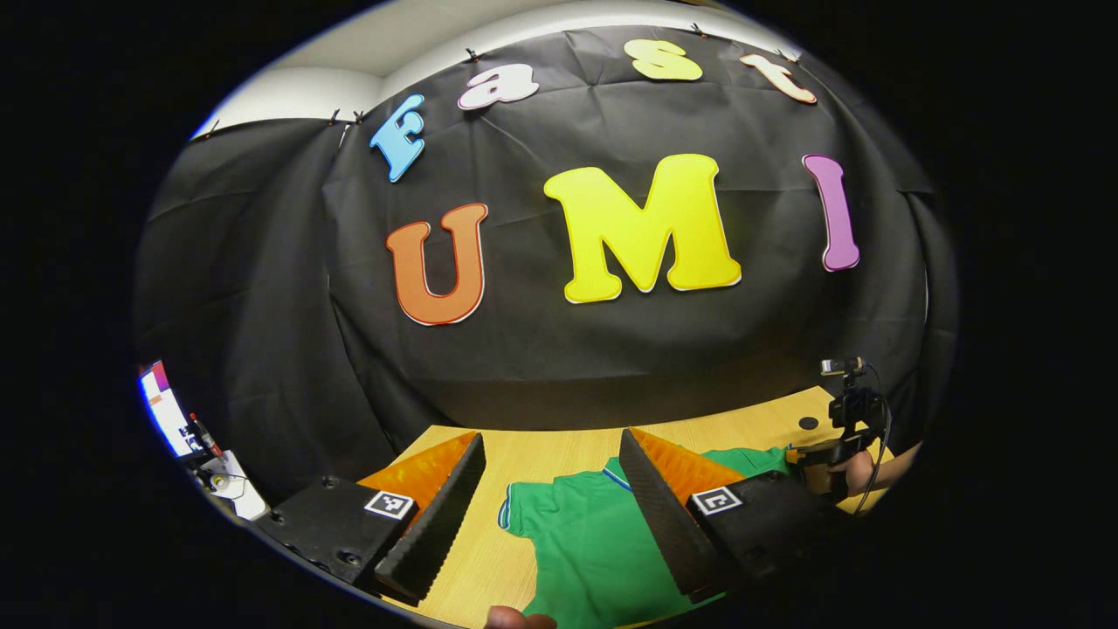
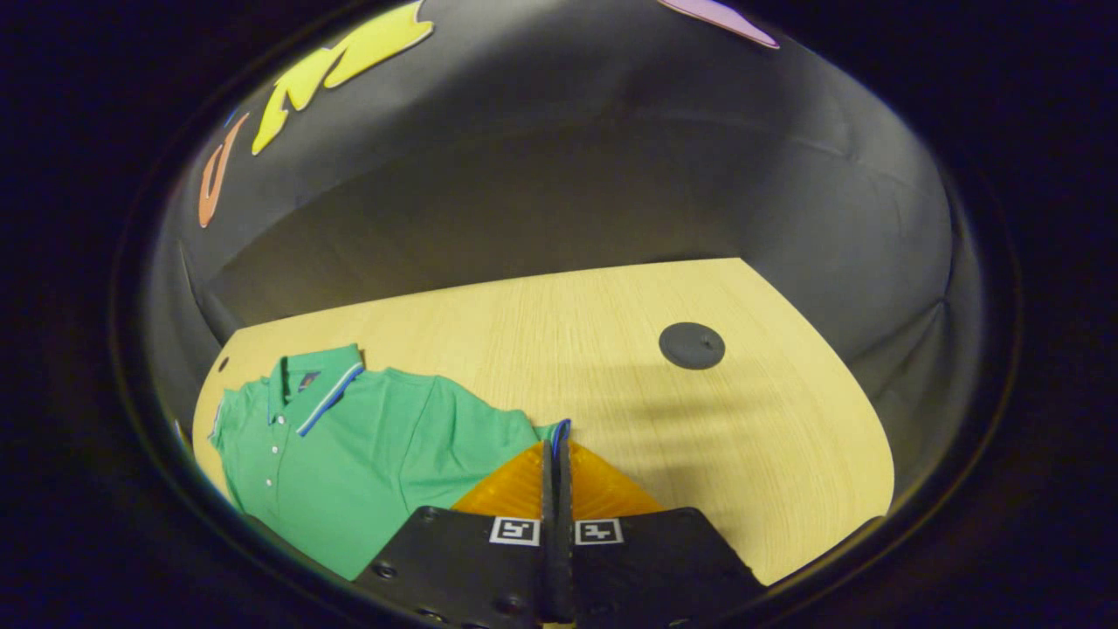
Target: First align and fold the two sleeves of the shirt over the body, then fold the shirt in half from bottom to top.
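We find no words, brand names or numbers we can read. Each gripper carries square black-and-white coded markers (image 2: 514, 530), patterns rather than text. The green shirt (image 2: 367, 454) has a small neck label (image 2: 307, 380), too tiny for us to read. A screen (image 1: 166, 411) glows at one edge, illegible.

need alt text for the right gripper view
The right gripper, jaws closed, pinches the blue-trimmed cuff of a green polo shirt lying flat on a light wooden table. A dark round cap sits in the tabletop beyond, with black cloth behind.
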{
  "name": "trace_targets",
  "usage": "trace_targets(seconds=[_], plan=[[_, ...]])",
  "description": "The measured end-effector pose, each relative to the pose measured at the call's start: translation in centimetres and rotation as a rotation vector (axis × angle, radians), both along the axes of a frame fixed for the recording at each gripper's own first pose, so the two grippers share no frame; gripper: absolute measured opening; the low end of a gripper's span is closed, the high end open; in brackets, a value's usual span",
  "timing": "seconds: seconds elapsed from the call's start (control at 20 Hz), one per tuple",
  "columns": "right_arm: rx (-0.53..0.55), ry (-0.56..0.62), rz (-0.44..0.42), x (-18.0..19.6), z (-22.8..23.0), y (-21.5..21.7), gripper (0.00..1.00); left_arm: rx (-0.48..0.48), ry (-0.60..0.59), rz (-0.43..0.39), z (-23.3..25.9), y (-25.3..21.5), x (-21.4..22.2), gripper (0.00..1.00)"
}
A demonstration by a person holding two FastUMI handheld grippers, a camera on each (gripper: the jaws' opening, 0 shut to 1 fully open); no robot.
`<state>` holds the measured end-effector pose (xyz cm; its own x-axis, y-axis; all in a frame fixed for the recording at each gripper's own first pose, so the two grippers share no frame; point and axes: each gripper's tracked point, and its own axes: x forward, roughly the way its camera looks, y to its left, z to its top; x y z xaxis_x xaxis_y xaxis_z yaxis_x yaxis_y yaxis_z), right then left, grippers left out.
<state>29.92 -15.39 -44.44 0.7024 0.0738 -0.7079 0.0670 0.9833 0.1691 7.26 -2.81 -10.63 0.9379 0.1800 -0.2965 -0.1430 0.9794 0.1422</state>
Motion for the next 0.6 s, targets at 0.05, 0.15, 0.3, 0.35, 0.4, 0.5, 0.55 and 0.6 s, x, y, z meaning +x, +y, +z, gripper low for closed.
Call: trace_targets(seconds=[0.05,0.15,0.3,0.35,0.4,0.5,0.55,0.6], plan=[[0.007,-0.016,-0.008,0.1,0.8,0.0,0.00,-0.002,-0.003,0.003,0.1,0.2,-0.1,0.99],[0.023,-0.020,0.002,-0.3,1.8,0.4,0.00,-0.015,-0.007,0.007,0.1,0.2,-0.2,0.99],[-0.032,0.018,-0.004,-0.8,0.9,-0.7,0.00,-0.030,-0.018,0.007,0.4,0.4,-0.7,0.99],[-0.061,0.023,-0.012,-0.9,0.6,-1.2,0.00,-0.031,-0.023,0.005,0.6,0.5,-0.9,0.99],[-0.085,0.027,-0.012,-0.8,0.5,-1.5,0.00,-0.029,-0.025,0.005,0.7,0.7,-1.0,0.99],[-0.060,0.028,0.016,-0.8,0.5,-0.7,0.22,-0.029,-0.025,0.010,0.7,1.3,-1.2,0.99],[-0.047,0.039,0.023,-0.9,0.0,-0.4,0.39,-0.030,-0.025,0.012,0.7,1.5,-1.4,0.99],[-0.041,0.053,0.018,-0.8,-0.5,-0.3,0.50,-0.027,-0.021,0.016,0.7,1.8,-1.5,0.99]])
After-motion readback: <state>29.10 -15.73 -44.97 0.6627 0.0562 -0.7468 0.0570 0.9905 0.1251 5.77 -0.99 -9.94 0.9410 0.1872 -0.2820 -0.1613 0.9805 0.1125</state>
